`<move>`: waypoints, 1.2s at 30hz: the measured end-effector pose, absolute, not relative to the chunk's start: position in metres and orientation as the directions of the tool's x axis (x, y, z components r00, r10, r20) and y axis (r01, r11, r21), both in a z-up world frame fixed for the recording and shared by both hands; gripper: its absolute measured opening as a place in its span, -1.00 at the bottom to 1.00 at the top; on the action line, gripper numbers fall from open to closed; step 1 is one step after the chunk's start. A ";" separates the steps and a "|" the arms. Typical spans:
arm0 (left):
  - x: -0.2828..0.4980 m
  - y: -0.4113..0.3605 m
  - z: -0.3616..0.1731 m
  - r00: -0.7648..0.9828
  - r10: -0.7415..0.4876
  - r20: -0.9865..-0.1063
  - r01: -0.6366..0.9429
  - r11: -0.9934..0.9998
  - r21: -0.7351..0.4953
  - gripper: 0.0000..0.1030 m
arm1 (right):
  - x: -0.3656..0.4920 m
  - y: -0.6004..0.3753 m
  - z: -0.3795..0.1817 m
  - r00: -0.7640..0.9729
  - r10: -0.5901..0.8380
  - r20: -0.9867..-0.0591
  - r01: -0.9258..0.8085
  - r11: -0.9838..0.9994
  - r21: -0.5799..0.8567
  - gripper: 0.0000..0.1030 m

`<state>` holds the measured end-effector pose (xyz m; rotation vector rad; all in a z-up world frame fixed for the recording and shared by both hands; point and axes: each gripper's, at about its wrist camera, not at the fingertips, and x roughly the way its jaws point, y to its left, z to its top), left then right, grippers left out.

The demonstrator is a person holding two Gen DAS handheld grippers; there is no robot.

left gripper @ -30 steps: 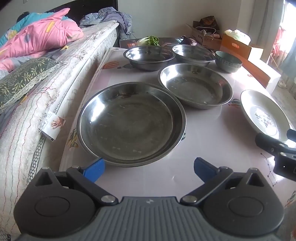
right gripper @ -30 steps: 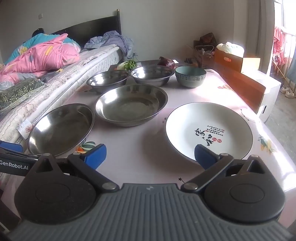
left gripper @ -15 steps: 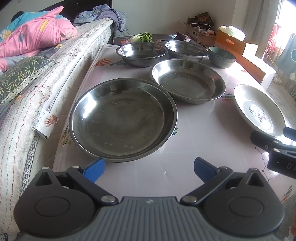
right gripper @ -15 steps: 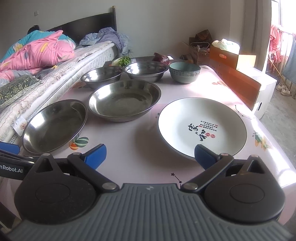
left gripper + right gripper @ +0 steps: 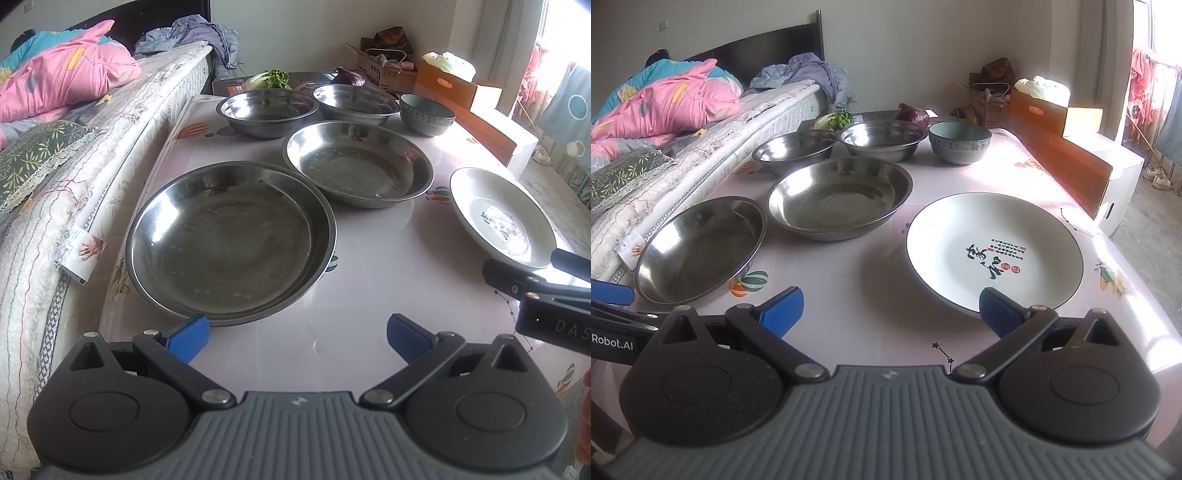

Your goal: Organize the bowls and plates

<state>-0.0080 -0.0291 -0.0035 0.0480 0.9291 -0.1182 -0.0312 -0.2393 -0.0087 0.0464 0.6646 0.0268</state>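
A large steel plate (image 5: 229,240) lies nearest on the table, just beyond my open left gripper (image 5: 297,338). Behind it sits a second steel plate (image 5: 356,164), then two steel bowls (image 5: 267,109) (image 5: 356,103) and a teal ceramic bowl (image 5: 426,114). A white plate (image 5: 993,253) with black calligraphy rests at the right, its near rim by my open right gripper (image 5: 890,310). The same steel plates (image 5: 701,249) (image 5: 838,197) lie left of it. Both grippers hold nothing.
A bed with a white mattress (image 5: 96,158) and pink quilt (image 5: 62,86) runs along the table's left edge. Cardboard boxes (image 5: 1067,151) stand past the right edge. Vegetables (image 5: 838,120) lie beyond the bowls.
Both grippers have drawn back and risen slightly, so the dishes look a bit farther off. Nothing on the table has moved, and both grippers stay open.
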 end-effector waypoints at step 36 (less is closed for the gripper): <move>-0.009 -0.028 -0.007 0.579 -0.089 -0.811 0.130 0.991 -0.016 1.00 | -0.031 -0.237 -0.008 0.778 0.036 -0.627 -0.011 0.999 0.044 0.98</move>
